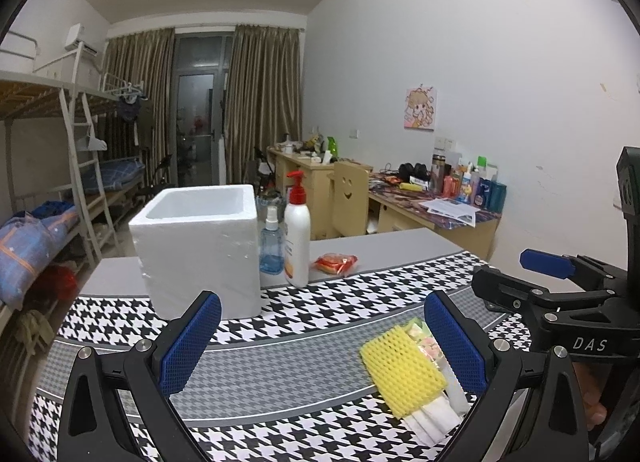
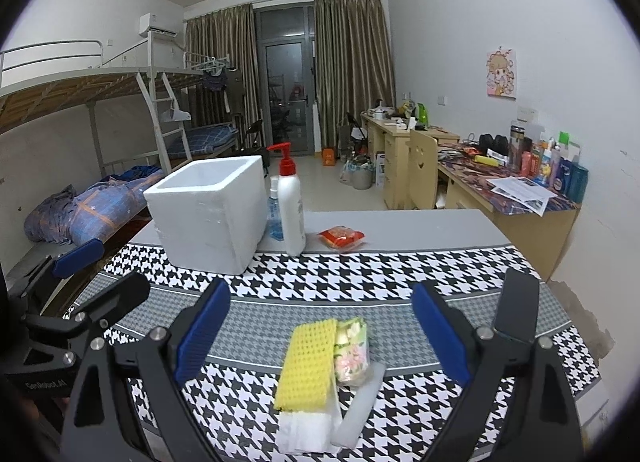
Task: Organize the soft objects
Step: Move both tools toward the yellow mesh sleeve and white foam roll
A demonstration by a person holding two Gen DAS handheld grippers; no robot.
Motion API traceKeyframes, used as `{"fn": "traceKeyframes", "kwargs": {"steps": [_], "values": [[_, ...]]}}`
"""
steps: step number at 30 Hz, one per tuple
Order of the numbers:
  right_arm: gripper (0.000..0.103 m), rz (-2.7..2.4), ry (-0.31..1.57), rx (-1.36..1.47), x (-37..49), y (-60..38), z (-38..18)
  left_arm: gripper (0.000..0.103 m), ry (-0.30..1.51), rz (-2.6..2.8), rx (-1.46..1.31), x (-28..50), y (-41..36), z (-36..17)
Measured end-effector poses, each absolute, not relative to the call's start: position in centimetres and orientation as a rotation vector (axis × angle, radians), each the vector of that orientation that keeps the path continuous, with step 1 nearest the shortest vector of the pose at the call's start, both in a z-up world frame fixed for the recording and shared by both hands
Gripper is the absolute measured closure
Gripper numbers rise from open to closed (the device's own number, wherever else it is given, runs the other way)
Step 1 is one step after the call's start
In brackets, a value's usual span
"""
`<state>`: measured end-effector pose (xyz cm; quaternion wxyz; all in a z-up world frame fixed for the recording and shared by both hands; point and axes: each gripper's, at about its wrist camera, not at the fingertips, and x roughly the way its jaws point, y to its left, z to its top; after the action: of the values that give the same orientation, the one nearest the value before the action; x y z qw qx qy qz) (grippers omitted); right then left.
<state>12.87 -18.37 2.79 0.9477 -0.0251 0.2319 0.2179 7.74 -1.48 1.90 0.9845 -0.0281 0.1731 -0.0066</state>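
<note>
A yellow foam net sleeve [image 2: 309, 365] lies on the houndstooth cloth on top of a white foam sheet [image 2: 304, 432]. A floral tissue pack [image 2: 351, 350] and a white foam strip [image 2: 360, 408] lie beside it. My right gripper [image 2: 322, 336] is open, with the pile between its fingers, just ahead. My left gripper [image 1: 322, 342] is open and empty; the yellow sleeve [image 1: 402, 372] lies by its right finger [image 1: 456, 346]. A white styrofoam box [image 1: 200, 246] stands open-topped at the far left; it also shows in the right wrist view [image 2: 212, 209].
A white pump bottle with a red top [image 2: 290, 205], a blue spray bottle [image 1: 271, 244] and a red snack packet [image 2: 342, 238] stand behind, right of the box. The grey table [image 2: 420, 227] ends beyond them. Bunk beds are left, desks right.
</note>
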Motion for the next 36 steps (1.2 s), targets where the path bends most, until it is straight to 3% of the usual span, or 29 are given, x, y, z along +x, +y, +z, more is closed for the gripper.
{"fn": "traceKeyframes", "kwargs": {"steps": [36], "values": [[0.008, 0.364, 0.553, -0.022, 14.8, -22.0, -0.9, 0.001, 0.482, -0.093, -0.049, 11.6, -4.5, -2.3]]}}
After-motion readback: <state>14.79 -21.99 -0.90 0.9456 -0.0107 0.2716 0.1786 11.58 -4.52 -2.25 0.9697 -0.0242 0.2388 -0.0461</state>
